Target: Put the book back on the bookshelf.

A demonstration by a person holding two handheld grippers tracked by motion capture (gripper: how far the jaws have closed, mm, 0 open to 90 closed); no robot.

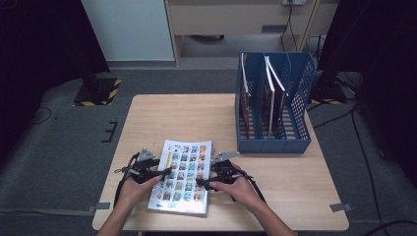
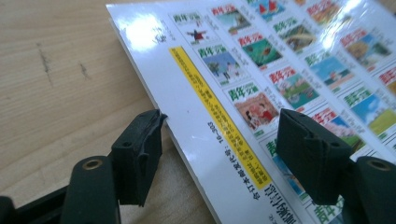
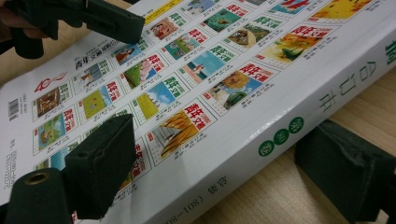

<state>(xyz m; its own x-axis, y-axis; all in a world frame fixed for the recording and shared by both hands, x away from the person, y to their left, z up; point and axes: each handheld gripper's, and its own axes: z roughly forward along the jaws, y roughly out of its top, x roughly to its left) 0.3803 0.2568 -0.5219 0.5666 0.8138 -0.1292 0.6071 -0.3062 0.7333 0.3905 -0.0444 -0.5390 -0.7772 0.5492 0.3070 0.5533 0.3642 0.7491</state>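
Observation:
A thick white book (image 1: 184,174) lies flat near the table's front edge, its cover printed with rows of small colour pictures (image 2: 261,70). My left gripper (image 1: 166,172) is open at the book's left edge (image 2: 224,128). One jaw rests on the wood beside the edge, the other stands over the cover. My right gripper (image 1: 199,183) is open at the spine side (image 3: 219,140). One of its jaws hangs over the cover, the other sits on the table beside the spine (image 3: 280,135). The left gripper (image 3: 93,18) also shows across the book in the right gripper view.
A blue file rack (image 1: 300,93) stands at the table's back right, holding a few upright books. The wooden table (image 1: 172,118) has bare room at the back left. A stand with a yellow-and-black base (image 1: 98,93) is on the floor beyond.

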